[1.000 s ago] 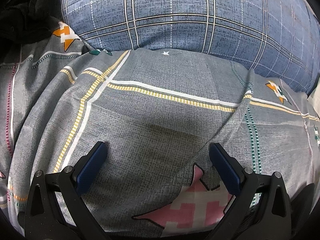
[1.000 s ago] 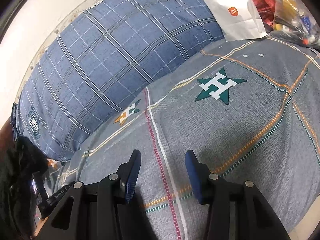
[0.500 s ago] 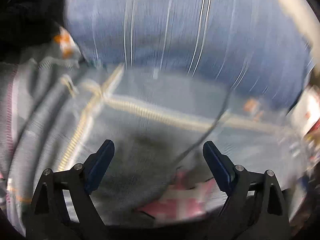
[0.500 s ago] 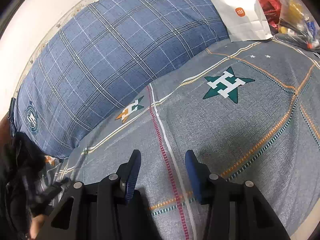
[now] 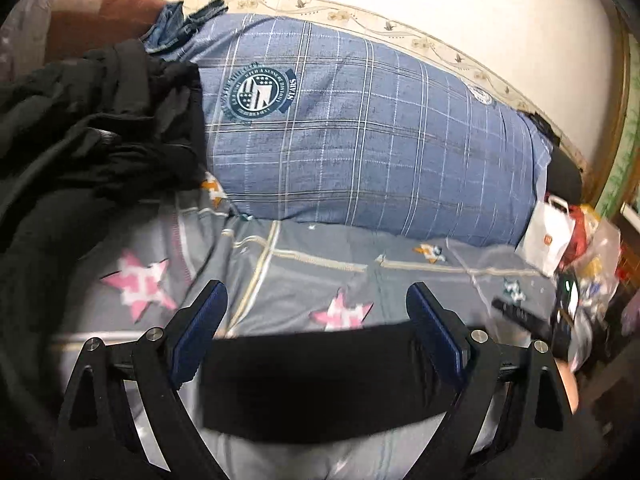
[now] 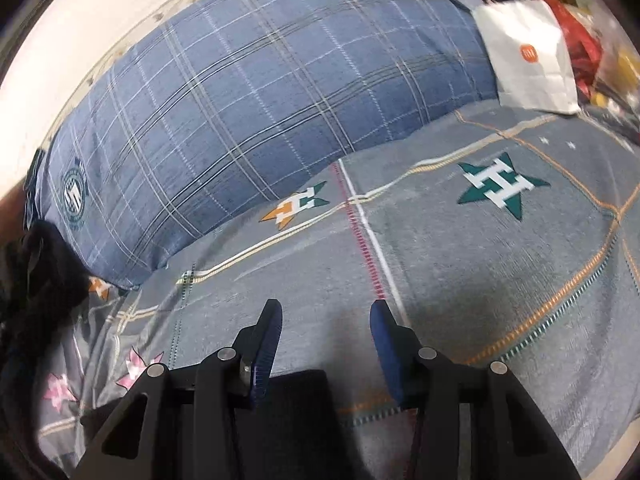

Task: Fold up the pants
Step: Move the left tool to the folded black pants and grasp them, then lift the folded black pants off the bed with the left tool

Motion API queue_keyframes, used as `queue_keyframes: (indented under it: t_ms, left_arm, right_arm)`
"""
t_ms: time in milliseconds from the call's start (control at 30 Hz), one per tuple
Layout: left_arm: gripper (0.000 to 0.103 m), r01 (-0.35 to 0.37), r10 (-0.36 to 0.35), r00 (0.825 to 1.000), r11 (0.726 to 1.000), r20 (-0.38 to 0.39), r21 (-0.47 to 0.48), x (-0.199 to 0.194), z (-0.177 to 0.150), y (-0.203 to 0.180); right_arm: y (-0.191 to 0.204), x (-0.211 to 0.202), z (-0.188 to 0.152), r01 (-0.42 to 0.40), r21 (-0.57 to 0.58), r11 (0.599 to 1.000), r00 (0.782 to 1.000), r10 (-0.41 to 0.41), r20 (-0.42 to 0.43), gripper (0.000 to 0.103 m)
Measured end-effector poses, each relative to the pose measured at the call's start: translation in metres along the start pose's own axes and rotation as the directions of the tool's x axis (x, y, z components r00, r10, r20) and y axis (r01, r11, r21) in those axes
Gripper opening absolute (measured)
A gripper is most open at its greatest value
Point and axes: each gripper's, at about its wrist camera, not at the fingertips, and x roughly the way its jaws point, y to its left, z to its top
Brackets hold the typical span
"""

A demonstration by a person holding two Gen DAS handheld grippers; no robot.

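A heap of black pants (image 5: 92, 128) lies crumpled at the left end of the bed, against the blue plaid pillow (image 5: 360, 128). Its edge shows at the far left of the right wrist view (image 6: 36, 280). A flat folded black piece (image 5: 320, 380) lies on the grey sheet just under and behind my left gripper (image 5: 316, 304), which is open wide and holds nothing. My right gripper (image 6: 326, 320) is open and empty, hovering over the grey sheet (image 6: 480, 280) at mid bed. A dark flat piece (image 6: 296, 408) shows below its fingers.
The long plaid pillow (image 6: 260, 92) runs along the wall. A white paper bag (image 6: 528, 48) and plastic bags with clutter (image 5: 580, 264) sit at the right end of the bed. Blue denim (image 5: 176, 24) lies behind the black heap.
My left gripper has pulled back and up, so its view swung from the sheet close up to the whole bed. The right gripper has shifted slightly; both stay open.
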Motion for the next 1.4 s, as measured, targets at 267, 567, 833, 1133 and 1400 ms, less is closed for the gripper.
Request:
queue_keyframes:
  t_ms: [267,567,833,1133,1400]
  left_arm:
    - [0.091,-0.077,0.069,0.995,0.989,0.070,0.126,-0.039,-0.020,-0.022]
    - [0.091,0.051,-0.055,0.994,0.998,-0.099,-0.048,-0.034,-0.077,0.019]
    - [0.091,0.193,-0.318,0.939,0.799,-0.127,-0.570,0.004,-0.152,0.112]
    - [0.092,0.299,-0.541,0.841,0.475,-0.007,-0.827,0.075,-0.162,0.127]
    - [0.092,0.302,-0.532,0.842,0.336,0.084,-0.892,0.090,-0.180,0.151]
  right_arm:
    - [0.011,0.006,-0.002,0.013,-0.024,1.000,1.000,-0.013,0.003,0.044]
    - [0.002,-0.014,-0.002,0.038,-0.086,0.996,0.999,-0.035,0.037,0.044]
    - [-0.013,-0.019,0.002,0.022,-0.050,0.999,0.999,-0.020,0.024,0.044]
    - [-0.002,-0.018,-0.005,0.045,-0.080,0.996,0.999,-0.044,0.017,0.044]
    - [-0.001,-0.013,-0.007,0.064,-0.095,0.993,0.998,-0.063,0.005,0.044]
